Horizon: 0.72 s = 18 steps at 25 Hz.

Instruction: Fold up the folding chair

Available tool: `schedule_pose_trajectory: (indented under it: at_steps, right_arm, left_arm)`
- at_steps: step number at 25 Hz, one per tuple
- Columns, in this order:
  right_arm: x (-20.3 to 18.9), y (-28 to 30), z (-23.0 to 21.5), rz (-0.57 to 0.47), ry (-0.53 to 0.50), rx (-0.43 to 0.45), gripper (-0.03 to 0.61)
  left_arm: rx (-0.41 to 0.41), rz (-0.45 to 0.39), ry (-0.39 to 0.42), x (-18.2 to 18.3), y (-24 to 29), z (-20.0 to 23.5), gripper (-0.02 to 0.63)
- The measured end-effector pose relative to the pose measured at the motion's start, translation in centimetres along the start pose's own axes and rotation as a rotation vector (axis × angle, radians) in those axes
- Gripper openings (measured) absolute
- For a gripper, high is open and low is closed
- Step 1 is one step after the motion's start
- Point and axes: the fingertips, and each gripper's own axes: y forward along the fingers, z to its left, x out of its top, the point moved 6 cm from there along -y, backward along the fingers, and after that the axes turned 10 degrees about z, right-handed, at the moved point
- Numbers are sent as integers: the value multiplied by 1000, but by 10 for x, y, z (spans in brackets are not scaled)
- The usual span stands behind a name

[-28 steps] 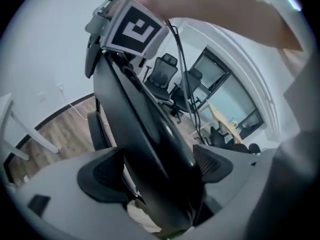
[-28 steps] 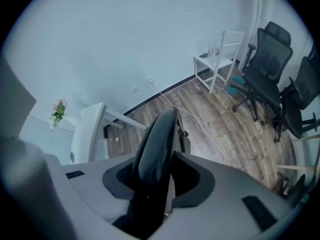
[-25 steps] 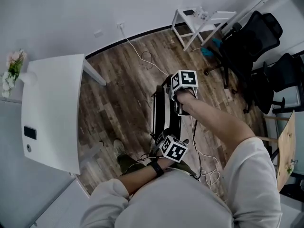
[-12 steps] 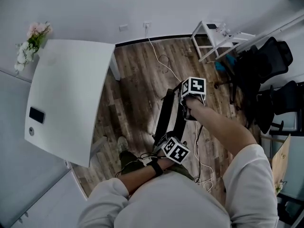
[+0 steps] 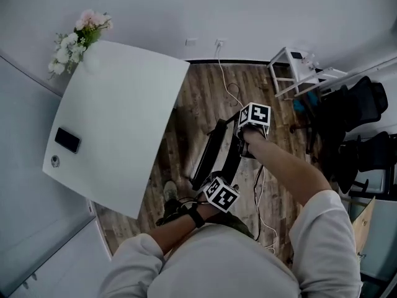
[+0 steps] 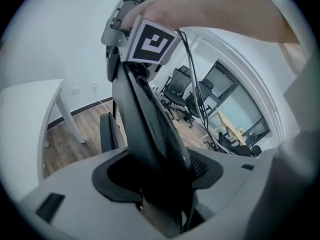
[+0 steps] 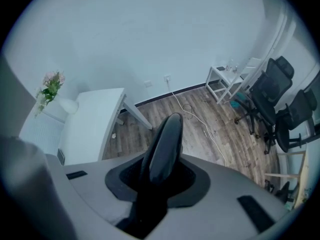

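Note:
The folding chair [image 5: 214, 149] is black and folded flat, standing on edge over the wooden floor in the head view. My right gripper [image 5: 248, 135] is shut on its far upper end. My left gripper [image 5: 209, 190] grips the near end by my body. In the left gripper view a thick black chair panel [image 6: 145, 129] fills the gap of the left gripper [image 6: 157, 186], whose jaws have just been closing on it. In the right gripper view a rounded black chair rail [image 7: 165, 139] sits in the right gripper [image 7: 150, 189], whose jaws have tightened slightly.
A large white table [image 5: 118, 117] lies close at the left, with a dark phone [image 5: 67, 139] and flowers [image 5: 77, 39] on it. A white cable [image 5: 228, 85] trails over the floor. A white side table [image 5: 298, 70] and black office chairs [image 5: 350, 113] stand at the right.
Both grippers have carried the folded chair sideways, keeping hold of it. The white table has come much closer at the left, and the office chairs have slid toward the right edge.

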Motion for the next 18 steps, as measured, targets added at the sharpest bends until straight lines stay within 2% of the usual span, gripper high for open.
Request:
schedule_pose_trajectory:
  at_steps: [9,18]
  right_arm:
    - [23,15,124,1,-59,10,118]
    - [43,28,212,7,-100,13,127]
  left_arm:
    - [9,-57,-59,-40,-67,92,264]
    - [18,-98,-103,-66,-114,159,255]
